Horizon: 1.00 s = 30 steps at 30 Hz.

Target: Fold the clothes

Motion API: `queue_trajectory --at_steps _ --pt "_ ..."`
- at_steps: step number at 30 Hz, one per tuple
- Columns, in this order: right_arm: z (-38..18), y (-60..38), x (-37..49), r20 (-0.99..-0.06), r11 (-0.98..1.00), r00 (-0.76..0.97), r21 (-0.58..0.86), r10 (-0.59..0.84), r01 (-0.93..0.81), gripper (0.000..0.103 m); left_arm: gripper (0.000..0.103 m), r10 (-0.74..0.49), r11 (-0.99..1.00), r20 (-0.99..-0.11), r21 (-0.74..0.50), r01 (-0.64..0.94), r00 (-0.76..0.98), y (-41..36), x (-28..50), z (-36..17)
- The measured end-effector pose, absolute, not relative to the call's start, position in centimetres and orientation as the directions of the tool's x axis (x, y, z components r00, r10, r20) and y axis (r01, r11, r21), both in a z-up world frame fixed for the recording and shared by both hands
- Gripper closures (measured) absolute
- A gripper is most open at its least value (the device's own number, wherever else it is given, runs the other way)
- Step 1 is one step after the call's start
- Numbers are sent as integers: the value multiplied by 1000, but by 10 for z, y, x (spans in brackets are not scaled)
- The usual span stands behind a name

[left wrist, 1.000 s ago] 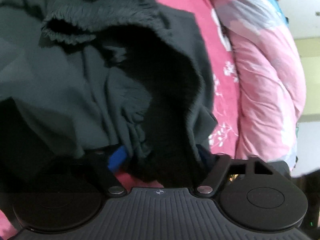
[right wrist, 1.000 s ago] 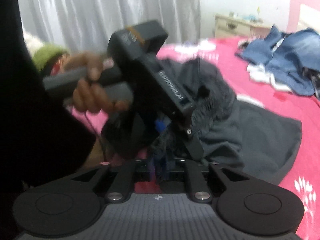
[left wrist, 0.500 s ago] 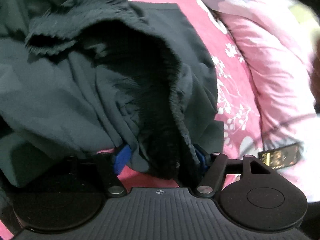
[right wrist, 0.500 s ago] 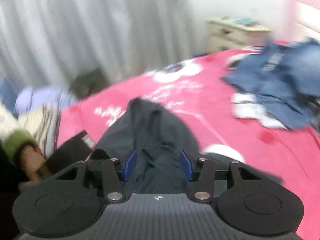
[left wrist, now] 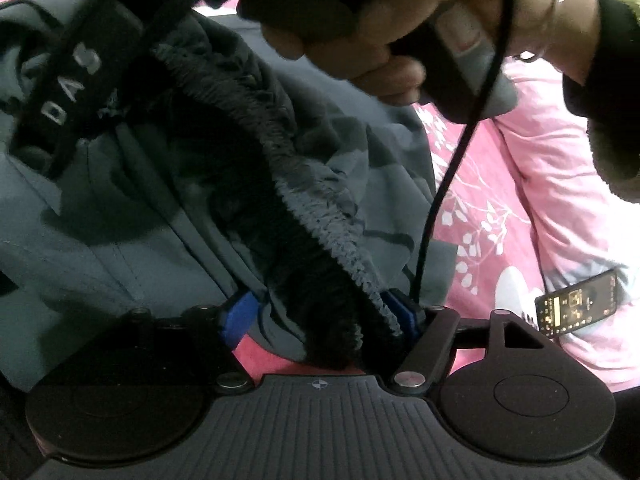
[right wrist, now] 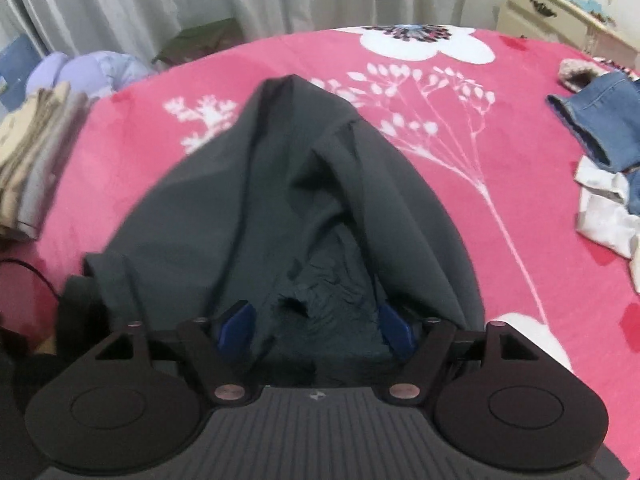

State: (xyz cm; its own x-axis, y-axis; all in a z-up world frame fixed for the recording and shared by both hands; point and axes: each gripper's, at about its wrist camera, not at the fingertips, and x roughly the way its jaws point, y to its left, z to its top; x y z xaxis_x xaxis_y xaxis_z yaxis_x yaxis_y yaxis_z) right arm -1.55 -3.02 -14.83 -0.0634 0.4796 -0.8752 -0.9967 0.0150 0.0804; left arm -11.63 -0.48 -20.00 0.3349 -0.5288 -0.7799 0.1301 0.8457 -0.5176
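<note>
Dark grey trousers (right wrist: 280,184) with an elastic waistband (left wrist: 288,184) lie on a pink flowered bedspread (right wrist: 500,128). My left gripper (left wrist: 324,320) has its blue pads (left wrist: 240,316) apart, with the bunched waistband between them. My right gripper (right wrist: 316,324) also has its blue pads (right wrist: 394,328) apart, with trouser cloth lying between and draping away from it over the bed. In the left wrist view the hand holding the right gripper (left wrist: 400,32) fills the top, its cable (left wrist: 444,184) hanging down.
Blue jeans (right wrist: 600,120) and white cloth (right wrist: 604,208) lie at the right of the bed. Folded beige clothes (right wrist: 28,160) sit at the left. A pink quilt (left wrist: 560,184) and a phone (left wrist: 576,308) lie at right. Curtains and a dresser (right wrist: 560,16) stand behind.
The right gripper has swung away from facing the left one and now looks down the trousers across the bed. The right hand has come into the top of the left wrist view.
</note>
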Motion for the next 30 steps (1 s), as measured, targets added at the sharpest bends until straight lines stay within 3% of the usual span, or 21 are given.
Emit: queue_trajectory --at_steps 1,3,4,5,8,13,15,19,30 --pt "-150 -31 -14 -878 33 -45 69 476 -997 45 33 -529 846 -779 -517 132 337 -5 -117 -200" --pt "-147 -33 -6 -866 88 -38 94 498 -992 70 35 -526 847 -778 -514 132 344 -5 -116 -200" --pt "-144 -35 -1 -856 119 -40 118 516 -986 77 36 -523 849 -778 -512 132 348 -6 -116 -200" --pt "-141 -36 4 -844 149 -41 142 535 -979 91 37 -520 851 -778 -509 133 352 -6 -116 -200" --pt "-121 -55 21 -781 249 -27 231 624 -941 94 46 -510 857 -780 -495 139 364 -5 -117 -198" --pt "-80 -97 51 -638 384 55 390 768 -837 94 86 -484 873 -757 -451 185 439 4 -118 -167" --pt "-61 -124 64 -569 418 108 450 815 -789 94 91 -474 879 -745 -432 203 469 9 -118 -154" --pt "-15 -176 72 -431 452 235 517 871 -726 94 95 -454 890 -717 -390 236 528 17 -119 -128" --pt "124 -303 72 -39 452 552 624 833 -638 94 96 -364 931 -471 -198 306 803 63 -121 70"
